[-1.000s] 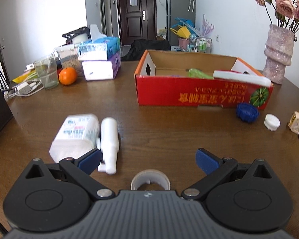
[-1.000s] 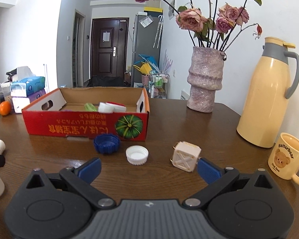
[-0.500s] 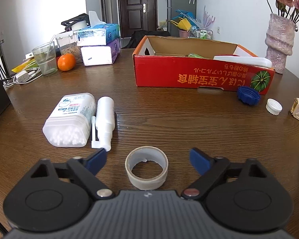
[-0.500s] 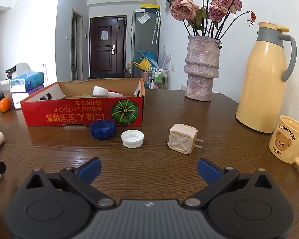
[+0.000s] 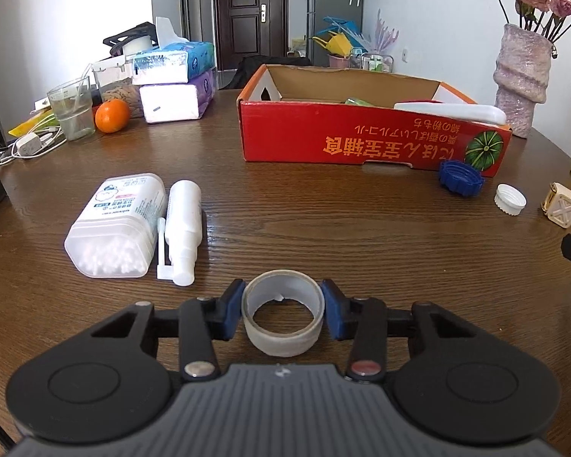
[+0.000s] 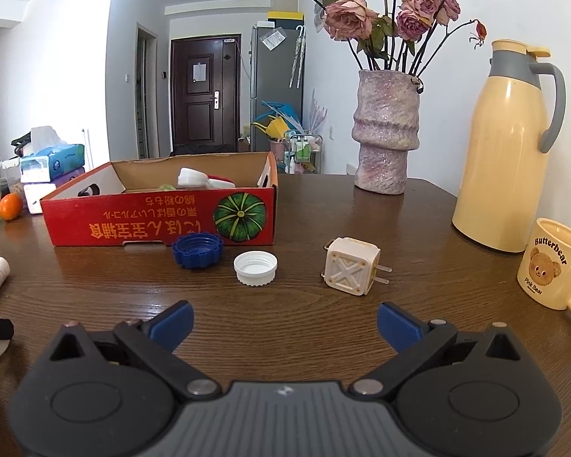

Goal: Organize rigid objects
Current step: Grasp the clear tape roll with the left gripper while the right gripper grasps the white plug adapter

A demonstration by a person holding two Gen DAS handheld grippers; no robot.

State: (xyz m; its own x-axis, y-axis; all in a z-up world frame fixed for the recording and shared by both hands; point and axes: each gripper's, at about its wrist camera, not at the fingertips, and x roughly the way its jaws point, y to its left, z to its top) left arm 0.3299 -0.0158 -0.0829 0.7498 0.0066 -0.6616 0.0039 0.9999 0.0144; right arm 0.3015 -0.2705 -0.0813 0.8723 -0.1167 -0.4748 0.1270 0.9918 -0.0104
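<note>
The wooden table point(image 5: 323, 209) carried everything, and the red cardboard box point(image 5: 361, 141) sat at about one o'clock in the left wrist view, open-topped with a few items already inside. At ten o'clock lay the cotton swab box point(image 5: 118, 221) with a white spray bottle point(image 5: 182, 224) touching its right side. Toward three o'clock, just in front of the box, were the blue cap point(image 5: 461, 177), the white cap point(image 5: 510, 199) and a cream plug adapter point(image 5: 561, 209).

The left gripper point(image 5: 283, 310) had its blue pads pressed against both sides of the tape roll point(image 5: 283, 316), which stood on the table at six o'clock, close to the camera. The right gripper point(image 6: 284, 321) was spread wide with nothing between its fingers, low over the table, the plug adapter at one o'clock ahead of it.

The step in hand looked like grasping the tape roll. The next move probably called for lifting it straight up, carrying it toward one o'clock and clearing the box wall before release.
</note>
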